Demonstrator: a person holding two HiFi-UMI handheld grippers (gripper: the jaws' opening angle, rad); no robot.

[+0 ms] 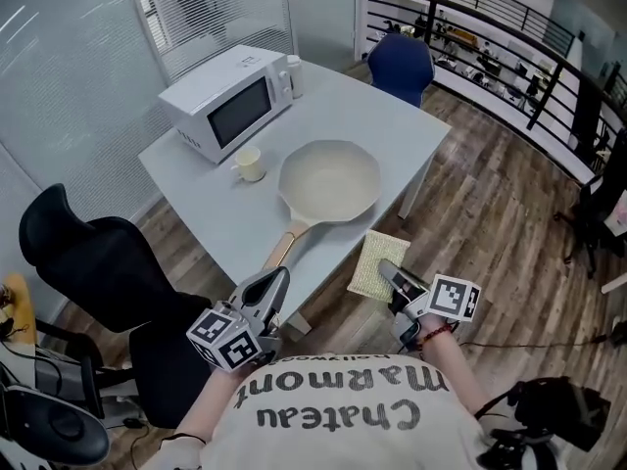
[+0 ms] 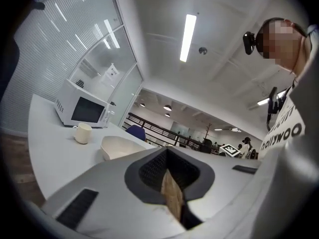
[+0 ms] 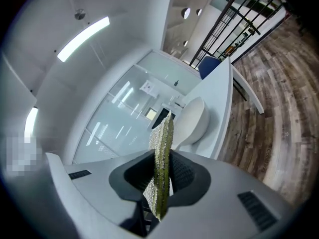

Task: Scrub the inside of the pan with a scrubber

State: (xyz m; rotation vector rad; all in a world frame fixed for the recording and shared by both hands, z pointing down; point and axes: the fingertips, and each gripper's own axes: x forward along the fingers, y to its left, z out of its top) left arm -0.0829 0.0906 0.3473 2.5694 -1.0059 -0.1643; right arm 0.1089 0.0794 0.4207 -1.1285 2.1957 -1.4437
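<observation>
Scrubbing not started, by the look of it: the pan [image 1: 328, 179] sits mid-tabletop [image 1: 411, 125] w/ nothing touching it, and both grippers hang off the near edge, short of it.

Right gripper [image 1: 390, 272] is clamped on the scrubber [image 1: 374, 265], held edge-up, yellow-green sponge w/ a silvery mesh face. It's at abt 5 o'clock from the pan, just past the tabletop edge.

Left gripper [image 1: 272, 287] has its jaws closed together at 7 o'clock from the pan, just off the end of the wooden handle [image 1: 286, 245] and not on it. A thin brown sliver shows in the slit, prob. floor seen through it, but the view's too tight to be sure.

Left to do: steady the handle, bring the scrubber into the pan, work the whole inside.

Containers:
- Pan: cream inside, bare, no water, food or suds seen.
- Cup [image 1: 251, 164]: at the pan's 9 o'clock, upright, nothing showing above its rim.
- Microwave [image 1: 225, 101]: at 10 o'clock, door shut
</observation>
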